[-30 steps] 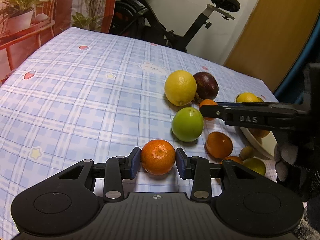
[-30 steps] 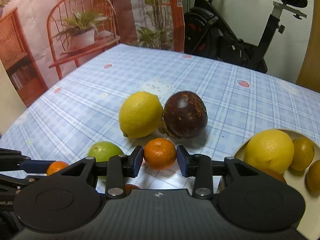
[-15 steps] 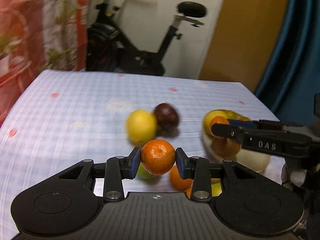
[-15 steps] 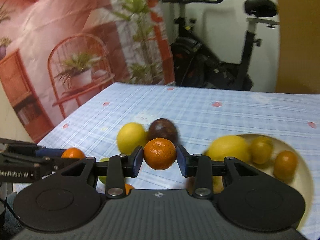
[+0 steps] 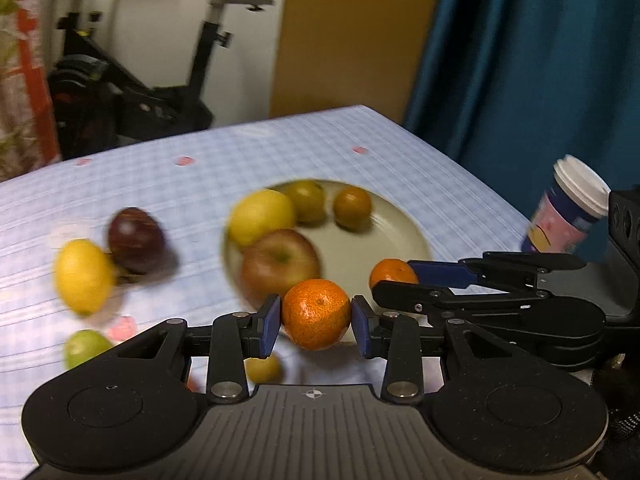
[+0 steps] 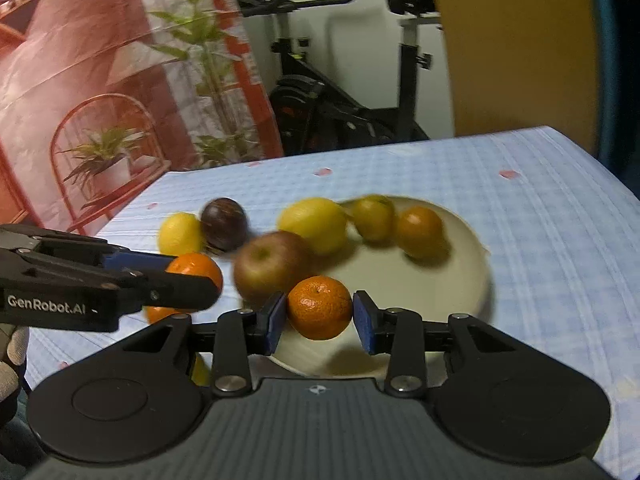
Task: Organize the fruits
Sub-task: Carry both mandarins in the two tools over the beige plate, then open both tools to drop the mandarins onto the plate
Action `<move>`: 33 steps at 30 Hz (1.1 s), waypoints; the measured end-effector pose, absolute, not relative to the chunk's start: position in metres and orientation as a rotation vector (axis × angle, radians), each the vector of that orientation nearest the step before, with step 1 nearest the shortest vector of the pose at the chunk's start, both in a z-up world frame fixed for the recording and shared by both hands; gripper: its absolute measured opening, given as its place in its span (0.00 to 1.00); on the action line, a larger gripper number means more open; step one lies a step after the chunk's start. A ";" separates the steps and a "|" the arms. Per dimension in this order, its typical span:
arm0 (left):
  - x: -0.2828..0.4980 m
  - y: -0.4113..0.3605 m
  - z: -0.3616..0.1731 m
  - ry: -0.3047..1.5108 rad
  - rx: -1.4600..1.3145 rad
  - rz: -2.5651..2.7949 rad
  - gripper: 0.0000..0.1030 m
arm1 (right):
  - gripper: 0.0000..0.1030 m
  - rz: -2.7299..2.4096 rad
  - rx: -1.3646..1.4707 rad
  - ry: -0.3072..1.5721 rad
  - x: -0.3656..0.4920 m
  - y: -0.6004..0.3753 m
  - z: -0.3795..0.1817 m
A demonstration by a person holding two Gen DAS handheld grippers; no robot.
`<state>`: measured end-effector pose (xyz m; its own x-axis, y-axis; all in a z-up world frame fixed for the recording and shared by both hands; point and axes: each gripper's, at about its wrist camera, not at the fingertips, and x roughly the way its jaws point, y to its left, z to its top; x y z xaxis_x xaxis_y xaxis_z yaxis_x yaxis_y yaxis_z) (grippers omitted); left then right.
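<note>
Two mandarins are up in the air at once here: the left gripper (image 5: 316, 318) has its fingers clamped on a mandarin (image 5: 316, 314), and the right gripper (image 6: 320, 312) is likewise closed on a second mandarin (image 6: 320, 307), both pinched across the middle by the blue pads. Each is being held over the near edge of the pale plate (image 6: 460, 280), which already carries an apple (image 6: 270, 268), a big lemon (image 6: 314, 222) and two smaller dull citrus further back. For the drop-off to be done well, each fruit should probably be lowered until it sits on a bare patch of plate before the fingers are let go, since round fruit released from a height will likely roll into the apple or off the rim. The bare area looks to be on the right and front of the plate, so that is where room would be found; the two grippers are close together and could be bumped if both are brought down at once. Left behind on the checked worktop (image 5: 200, 184) are a yellow lemon (image 5: 82, 276), a dark purple fruit (image 5: 136, 240) touching it and a green one (image 5: 84, 348). As for writing, "GenRobot.AI" can be read on the left gripper's side in the right wrist view; the print on the lidded paper cup (image 5: 568, 212) is too blurred to be made out.
</note>
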<state>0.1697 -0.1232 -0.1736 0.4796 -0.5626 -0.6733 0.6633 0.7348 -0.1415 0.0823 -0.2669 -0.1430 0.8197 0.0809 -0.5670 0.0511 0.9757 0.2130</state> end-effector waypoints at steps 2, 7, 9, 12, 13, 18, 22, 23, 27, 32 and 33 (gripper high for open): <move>0.170 -0.133 -0.176 0.768 0.162 -0.769 0.39 | 0.38 -0.002 0.221 0.608 0.075 -0.274 -0.145; 0.170 -0.150 -0.180 0.763 0.208 -0.801 0.39 | 0.38 -0.049 0.230 0.599 0.063 -0.289 -0.149; 0.167 -0.157 -0.184 0.770 0.240 -0.808 0.39 | 0.38 -0.051 0.242 0.591 0.061 -0.294 -0.149; 0.166 -0.164 -0.189 0.777 0.272 -0.811 0.39 | 0.38 -0.047 0.244 0.588 0.061 -0.295 -0.149; 0.165 -0.164 -0.191 0.778 0.276 -0.805 0.39 | 0.38 -0.044 0.243 0.589 0.062 -0.295 -0.149; 0.168 -0.165 -0.194 0.782 0.277 -0.780 0.39 | 0.38 -0.035 0.240 0.594 0.067 -0.294 -0.152; 0.170 -0.166 -0.195 0.785 0.285 -0.765 0.39 | 0.38 -0.034 0.236 0.598 0.072 -0.294 -0.155; 0.171 -0.166 -0.195 0.788 0.283 -0.764 0.39 | 0.38 -0.034 0.235 0.598 0.072 -0.294 -0.155; 0.171 -0.166 -0.195 0.795 0.279 -0.762 0.39 | 0.38 -0.032 0.229 0.598 0.073 -0.293 -0.156; 0.170 -0.163 -0.193 0.801 0.274 -0.760 0.44 | 0.39 -0.033 0.227 0.602 0.073 -0.293 -0.155; 0.170 -0.162 -0.193 0.804 0.269 -0.762 0.47 | 0.39 -0.034 0.226 0.601 0.073 -0.293 -0.155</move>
<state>0.1700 -0.1621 -0.1926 0.4504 -0.5103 -0.7326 0.7040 0.7077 -0.0601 0.0727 -0.2929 -0.1548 0.8248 0.0341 -0.5644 0.0974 0.9747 0.2012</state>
